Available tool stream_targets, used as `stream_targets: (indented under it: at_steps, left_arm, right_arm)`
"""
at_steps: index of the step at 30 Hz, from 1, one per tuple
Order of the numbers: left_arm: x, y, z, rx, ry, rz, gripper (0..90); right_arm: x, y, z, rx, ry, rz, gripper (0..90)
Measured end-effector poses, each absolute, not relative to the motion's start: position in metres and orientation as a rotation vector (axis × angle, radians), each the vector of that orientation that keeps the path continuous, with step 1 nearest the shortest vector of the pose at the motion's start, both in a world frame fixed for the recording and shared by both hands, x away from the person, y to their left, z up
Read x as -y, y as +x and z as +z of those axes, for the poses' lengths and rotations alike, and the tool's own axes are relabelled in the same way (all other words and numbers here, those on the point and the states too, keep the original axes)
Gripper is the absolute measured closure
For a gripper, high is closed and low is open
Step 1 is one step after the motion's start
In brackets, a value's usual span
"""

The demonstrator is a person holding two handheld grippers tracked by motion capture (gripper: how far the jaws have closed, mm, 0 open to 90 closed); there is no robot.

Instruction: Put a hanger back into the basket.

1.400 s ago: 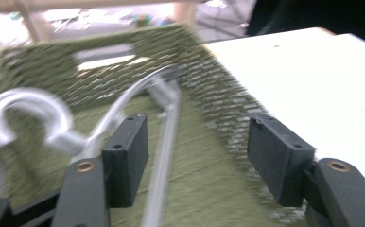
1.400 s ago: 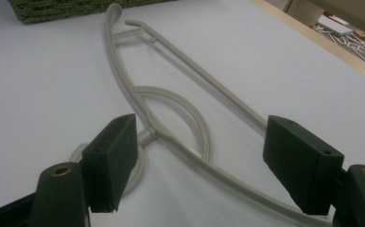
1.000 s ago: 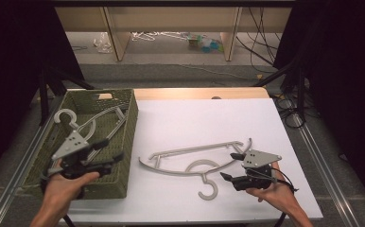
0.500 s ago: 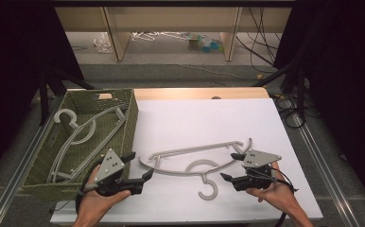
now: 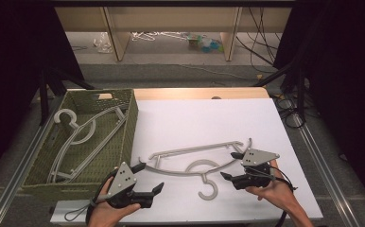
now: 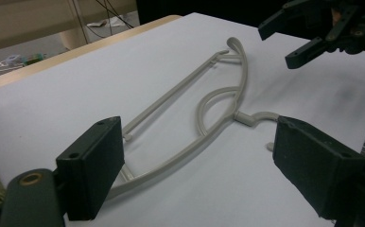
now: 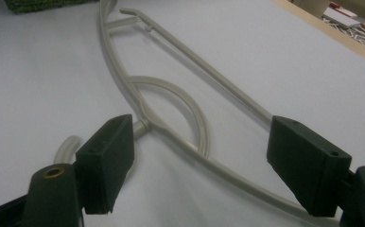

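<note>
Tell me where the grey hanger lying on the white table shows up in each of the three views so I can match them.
High view: the hanger lies lower centre on the white table, between both grippers.
Left gripper view: it runs from bottom left to upper centre.
Right gripper view: it runs from the top left down to the lower right.
Shared landmark: the hanger's hook.

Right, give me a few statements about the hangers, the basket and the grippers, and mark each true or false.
1. A grey plastic hanger lies flat on the white table. True.
2. The green woven basket holds no hanger. False: a second grey hanger lies inside it.
3. The left gripper has its jaws open with nothing clamped. True.
4. The right gripper has lifted the hanger off the table. False: its jaws are open and the hanger rests on the table.
</note>
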State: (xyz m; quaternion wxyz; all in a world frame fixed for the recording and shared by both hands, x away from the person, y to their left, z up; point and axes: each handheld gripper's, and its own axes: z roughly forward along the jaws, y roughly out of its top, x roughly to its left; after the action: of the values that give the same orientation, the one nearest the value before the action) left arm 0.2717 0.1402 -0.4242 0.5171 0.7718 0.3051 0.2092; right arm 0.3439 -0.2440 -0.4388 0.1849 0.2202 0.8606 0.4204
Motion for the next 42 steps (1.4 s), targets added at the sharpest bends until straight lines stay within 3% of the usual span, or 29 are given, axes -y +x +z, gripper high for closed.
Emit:
stream_targets:
  at_steps: [16, 21, 26, 28, 32, 42]
  left_arm:
    - [-0.142, 0.272, -0.44, -0.725, 1.88, 0.474, 17.7]
    - [-0.141, 0.272, -0.44, -0.723, 1.891, 0.46, 17.8]
    - [-0.141, 0.271, -0.44, -0.72, 1.897, 0.46, 18.2]
    - [-0.141, 0.272, -0.441, -0.709, 1.905, 0.458, 18.2]
    - [-0.14, 0.272, -0.442, -0.712, 1.909, 0.454, 18.4]
    - [-0.141, 0.272, -0.442, -0.694, 1.923, 0.455, 19.5]
  right_arm:
    - [0.233, 0.377, -0.459, -2.581, 0.56, 1.018, 24.8]
    - [0.229, 0.392, -0.469, -2.63, 0.548, 0.953, 28.6]
    - [0.229, 0.402, -0.476, -2.713, 0.514, 0.901, 36.5]
    - [0.23, 0.403, -0.478, -2.743, 0.511, 0.884, 45.7]
    - [0.228, 0.396, -0.475, -2.783, 0.451, 0.851, 54.5]
    - [0.232, 0.383, -0.473, -2.877, 0.243, 0.853, 68.1]
